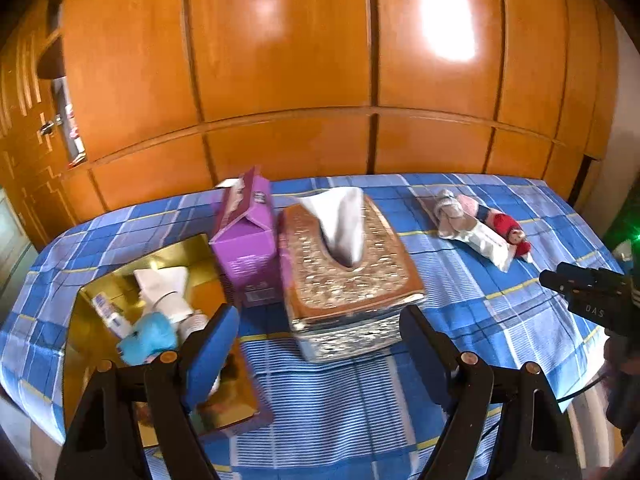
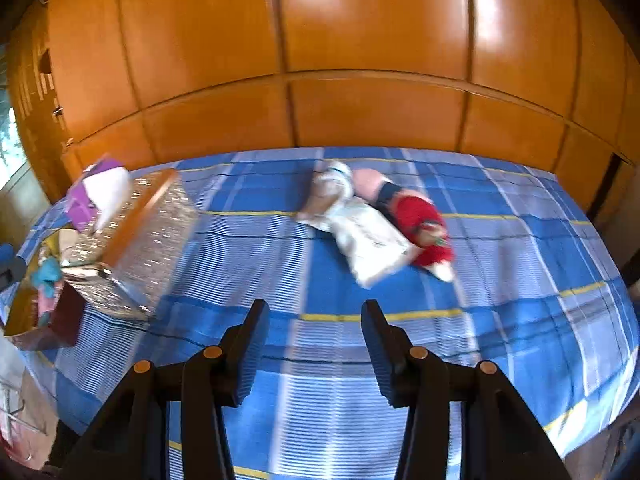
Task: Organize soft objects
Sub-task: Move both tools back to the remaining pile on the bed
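Note:
A small heap of soft things lies far right on the blue checked cloth: a grey sock (image 2: 326,192), a white packet (image 2: 370,240) and a red doll (image 2: 420,216); the heap (image 1: 476,224) also appears in the left wrist view. My right gripper (image 2: 314,312) hovers short of the heap, open, nothing between its pads. My left gripper (image 1: 318,344) is open and empty, just in front of the ornate tissue box (image 1: 348,264). A gold tray (image 1: 100,292) to the left holds a blue plush (image 1: 148,338) and a white pack (image 1: 164,288).
A purple tissue box (image 1: 246,236) stands between the tray and the ornate box. Orange wooden cupboard doors (image 1: 280,80) close off the back. The bed's edge (image 1: 576,392) curves down at front right. The right gripper (image 1: 560,280) shows at the left view's right edge.

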{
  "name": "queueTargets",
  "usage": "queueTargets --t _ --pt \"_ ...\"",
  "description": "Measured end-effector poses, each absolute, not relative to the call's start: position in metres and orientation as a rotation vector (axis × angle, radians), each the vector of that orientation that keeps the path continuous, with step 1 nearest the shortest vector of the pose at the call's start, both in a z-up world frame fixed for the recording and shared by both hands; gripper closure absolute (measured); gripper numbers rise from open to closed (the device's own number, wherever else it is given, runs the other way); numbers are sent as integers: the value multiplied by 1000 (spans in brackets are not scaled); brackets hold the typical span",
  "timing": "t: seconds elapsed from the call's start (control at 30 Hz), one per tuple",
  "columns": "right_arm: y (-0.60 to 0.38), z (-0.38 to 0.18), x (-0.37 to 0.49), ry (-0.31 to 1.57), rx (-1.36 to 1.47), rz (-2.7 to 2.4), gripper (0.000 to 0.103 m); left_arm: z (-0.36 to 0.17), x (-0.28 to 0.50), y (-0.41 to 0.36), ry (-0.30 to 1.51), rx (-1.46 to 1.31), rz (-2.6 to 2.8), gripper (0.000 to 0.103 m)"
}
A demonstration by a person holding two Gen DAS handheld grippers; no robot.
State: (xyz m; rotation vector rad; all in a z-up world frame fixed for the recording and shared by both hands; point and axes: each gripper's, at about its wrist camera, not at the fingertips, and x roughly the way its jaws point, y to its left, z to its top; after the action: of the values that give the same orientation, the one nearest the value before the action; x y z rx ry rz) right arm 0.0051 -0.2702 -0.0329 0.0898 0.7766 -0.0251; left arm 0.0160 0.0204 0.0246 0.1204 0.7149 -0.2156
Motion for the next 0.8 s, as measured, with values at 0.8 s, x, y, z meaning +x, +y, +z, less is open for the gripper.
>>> queueTargets --t 0.8 --pt "-334 -76 -8 825 253 -155 55 14 32 -112 762 291 -432 20"
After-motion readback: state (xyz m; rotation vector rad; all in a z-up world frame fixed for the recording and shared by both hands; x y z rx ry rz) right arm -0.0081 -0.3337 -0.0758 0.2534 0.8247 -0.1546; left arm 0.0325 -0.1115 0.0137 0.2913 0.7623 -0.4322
